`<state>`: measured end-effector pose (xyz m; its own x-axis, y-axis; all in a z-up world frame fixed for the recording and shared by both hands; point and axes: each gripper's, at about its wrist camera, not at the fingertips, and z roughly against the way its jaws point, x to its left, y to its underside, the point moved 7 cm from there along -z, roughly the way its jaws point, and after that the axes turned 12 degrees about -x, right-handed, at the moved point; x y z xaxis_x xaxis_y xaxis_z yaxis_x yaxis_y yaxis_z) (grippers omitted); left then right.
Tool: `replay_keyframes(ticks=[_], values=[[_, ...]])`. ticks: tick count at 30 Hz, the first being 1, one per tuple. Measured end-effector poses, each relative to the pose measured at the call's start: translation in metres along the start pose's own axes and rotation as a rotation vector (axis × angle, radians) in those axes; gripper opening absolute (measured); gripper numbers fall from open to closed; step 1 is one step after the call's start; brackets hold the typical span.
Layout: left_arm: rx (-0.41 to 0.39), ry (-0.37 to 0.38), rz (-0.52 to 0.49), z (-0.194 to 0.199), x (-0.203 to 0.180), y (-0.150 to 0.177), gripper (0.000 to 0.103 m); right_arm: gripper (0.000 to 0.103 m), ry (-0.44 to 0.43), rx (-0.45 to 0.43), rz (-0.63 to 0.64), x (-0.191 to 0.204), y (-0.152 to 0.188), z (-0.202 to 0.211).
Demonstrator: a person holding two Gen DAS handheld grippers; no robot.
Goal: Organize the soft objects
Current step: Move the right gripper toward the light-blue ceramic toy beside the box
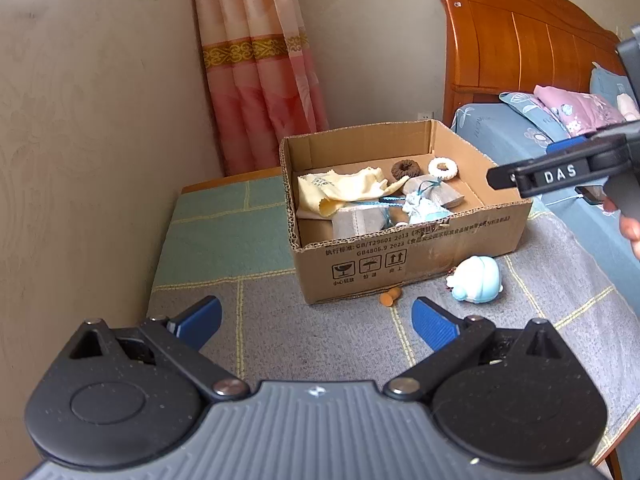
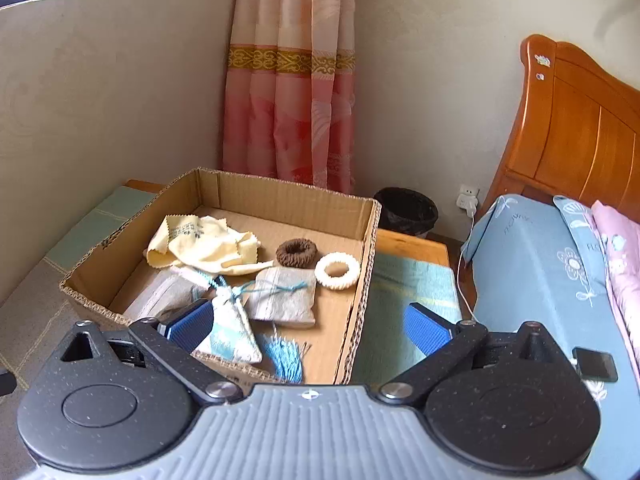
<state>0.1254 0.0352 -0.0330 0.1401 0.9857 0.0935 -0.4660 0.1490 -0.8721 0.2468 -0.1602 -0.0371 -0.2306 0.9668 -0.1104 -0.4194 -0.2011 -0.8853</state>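
Note:
An open cardboard box [image 1: 420, 256] [image 2: 360, 280] stands on a cloth-covered table. Inside lie a pale yellow cloth [image 2: 200, 244], a brown scrunchie [image 2: 297, 253], a white ring [image 2: 337, 271], a grey sachet [image 2: 286, 300] and a light blue pouch with a tassel [image 2: 234, 334]. My right gripper [image 2: 308, 328] hovers over the box's near right corner, jaws wide apart with nothing pressed between them; the pouch lies just beside its left pad. My left gripper [image 1: 318, 320] stands open above the table in front of the box. A light blue plush toy [image 1: 476, 279] and a small orange piece [image 1: 390, 297] lie on the cloth by the box.
A bed with a blue floral sheet [image 2: 532, 272] and a wooden headboard [image 1: 520, 40] is on the right. A black bin [image 2: 406, 210] sits in the corner by the pink curtain [image 2: 290, 80]. A wall runs close along the left. A dark phone [image 2: 596, 364] lies on the bed.

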Motion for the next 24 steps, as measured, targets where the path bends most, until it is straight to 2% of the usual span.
replay_keyframes(ticks=[6, 11, 18, 24], values=[[-0.005, 0.013, 0.015, 0.001, -0.001, 0.004, 0.101, 0.103, 0.027, 0.000, -0.029, 0.011, 0.029, 0.025], [0.001, 0.013, 0.038, -0.002, 0.002, 0.008, 0.101, 0.103, 0.031, 0.009, -0.056, 0.024, 0.053, 0.030], [0.007, 0.019, 0.073, -0.010, 0.010, 0.014, 0.101, 0.103, 0.007, 0.106, -0.072, 0.049, 0.094, 0.007], [0.036, 0.011, 0.067, -0.022, 0.009, 0.019, 0.101, 0.103, 0.035, 0.118, -0.093, 0.060, 0.100, -0.017]])
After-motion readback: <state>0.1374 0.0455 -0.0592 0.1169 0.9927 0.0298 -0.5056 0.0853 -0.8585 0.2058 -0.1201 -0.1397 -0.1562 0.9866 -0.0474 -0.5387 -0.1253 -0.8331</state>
